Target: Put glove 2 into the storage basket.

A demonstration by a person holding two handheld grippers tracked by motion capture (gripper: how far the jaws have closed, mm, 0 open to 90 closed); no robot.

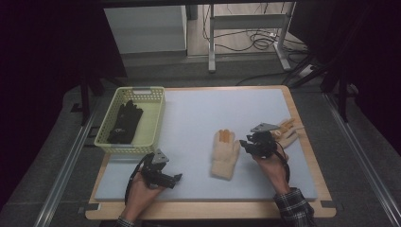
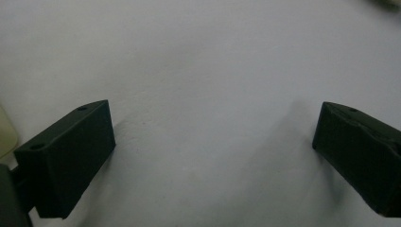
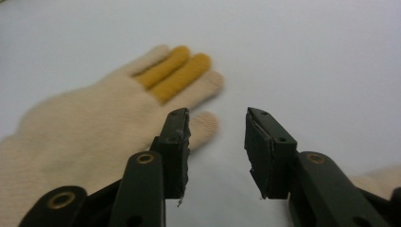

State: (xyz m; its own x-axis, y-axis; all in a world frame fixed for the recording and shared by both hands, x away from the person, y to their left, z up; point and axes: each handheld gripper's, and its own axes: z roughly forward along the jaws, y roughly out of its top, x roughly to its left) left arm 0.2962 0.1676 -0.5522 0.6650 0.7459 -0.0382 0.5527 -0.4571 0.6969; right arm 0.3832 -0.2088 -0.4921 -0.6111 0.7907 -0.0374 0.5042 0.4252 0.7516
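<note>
Right gripper view: tongs (image 3: 215, 156) parted beside glove (image 3: 94, 132).

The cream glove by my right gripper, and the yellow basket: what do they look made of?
Cream glove: likely knitted or fleecy fabric, matte, with a fuzzy soft surface; two fingers are mustard yellow. Yellow basket: probably moulded plastic, smooth and slightly glossy, its walls a regular grid of small holes. The black gloves inside look like dark fabric, too dim to say more.
</note>
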